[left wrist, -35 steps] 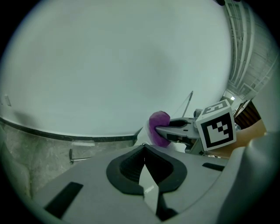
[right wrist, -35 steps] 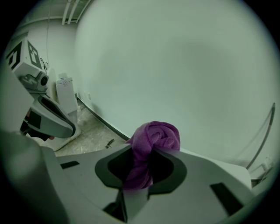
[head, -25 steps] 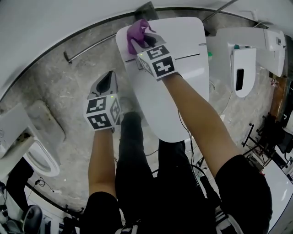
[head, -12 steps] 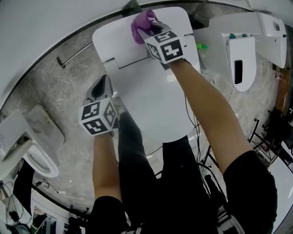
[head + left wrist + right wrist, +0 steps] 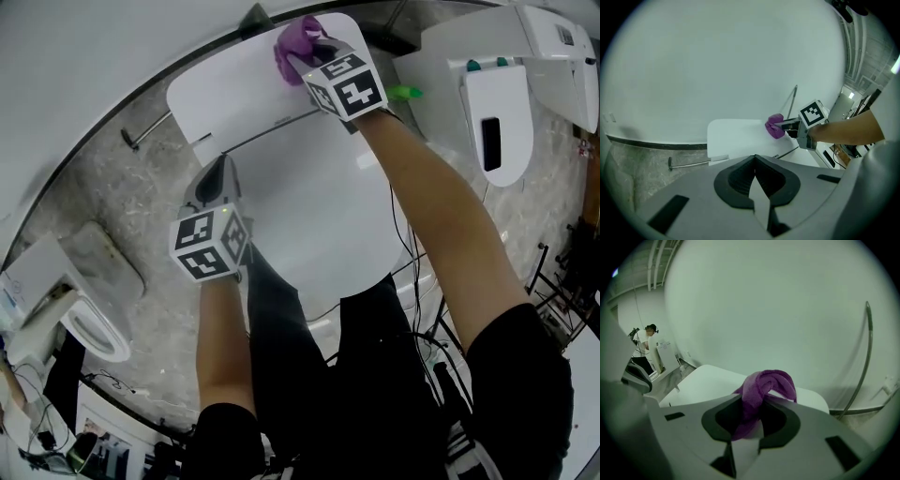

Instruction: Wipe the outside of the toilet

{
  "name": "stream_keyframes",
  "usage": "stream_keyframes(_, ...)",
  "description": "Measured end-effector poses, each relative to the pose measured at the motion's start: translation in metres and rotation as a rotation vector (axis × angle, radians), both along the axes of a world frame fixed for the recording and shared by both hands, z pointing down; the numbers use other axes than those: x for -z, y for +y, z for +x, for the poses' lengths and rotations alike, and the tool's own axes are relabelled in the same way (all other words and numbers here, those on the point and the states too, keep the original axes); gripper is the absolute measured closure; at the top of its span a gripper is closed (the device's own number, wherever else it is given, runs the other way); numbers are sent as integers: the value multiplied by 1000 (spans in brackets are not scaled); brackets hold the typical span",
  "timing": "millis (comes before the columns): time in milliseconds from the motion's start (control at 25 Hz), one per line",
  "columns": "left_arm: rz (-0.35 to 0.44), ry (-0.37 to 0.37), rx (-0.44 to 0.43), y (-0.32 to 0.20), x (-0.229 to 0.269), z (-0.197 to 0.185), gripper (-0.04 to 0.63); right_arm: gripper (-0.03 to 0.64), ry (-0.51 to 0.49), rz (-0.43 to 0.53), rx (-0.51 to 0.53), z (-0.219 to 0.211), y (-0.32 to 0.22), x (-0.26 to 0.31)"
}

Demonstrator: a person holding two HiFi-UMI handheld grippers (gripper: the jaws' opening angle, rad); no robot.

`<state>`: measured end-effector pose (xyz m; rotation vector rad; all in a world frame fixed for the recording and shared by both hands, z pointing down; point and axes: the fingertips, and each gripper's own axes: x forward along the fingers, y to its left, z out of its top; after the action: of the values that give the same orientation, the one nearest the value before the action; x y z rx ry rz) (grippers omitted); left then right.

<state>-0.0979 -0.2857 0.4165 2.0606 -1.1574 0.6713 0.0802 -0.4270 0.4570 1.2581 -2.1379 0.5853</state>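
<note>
A white toilet with its lid down fills the middle of the head view, its flat tank top against the wall. My right gripper is shut on a purple cloth and presses it on the right part of the tank top. In the right gripper view the cloth bunches out of the right gripper over the tank top. My left gripper hovers by the toilet's left side, shut and empty. The left gripper view shows the left gripper, the tank and the cloth.
Another white toilet stands to the right and a third at lower left. A metal rod lies on the stone floor by the wall. A green object and cables sit right of the toilet. A person stands far off.
My right gripper has carried the purple cloth across the tank top from its left corner toward its right side. The left gripper has stayed beside the toilet.
</note>
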Motion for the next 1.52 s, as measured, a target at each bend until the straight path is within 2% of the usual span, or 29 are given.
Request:
stream_keyframes(440, 4, -57, -111, 10, 4, 88, 588, 525, -35, 23, -60, 103, -4, 2)
stream_keyframes(680, 12, -89, -149, 8, 9, 136, 588, 527, -106, 67, -41, 149, -7, 2)
stream_keyframes(840, 22, -103, -171, 9, 8, 168, 588, 529, -202, 56, -43, 181, -11, -4)
stream_keyframes(1000, 25, -139, -196, 12, -1, 196, 588, 531, -246, 73, -4, 191, -16, -10)
stream_keyframes(1120, 18, -162, -214, 14, -7, 212, 588, 532, -220, 62, -2, 204, -16, -21)
stream_keyframes(1240, -19, -129, -202, 14, -12, 225, 588, 534, -198, 22, 70, 202, -3, -43)
stream_keyframes(1360, -77, -66, -170, 13, -19, 233, 588, 534, -275, 6, 154, 183, 12, -57)
stream_keyframes(1520, -63, -106, -171, 9, -28, 237, 588, 535, -273, 68, 243, 174, 15, -65)
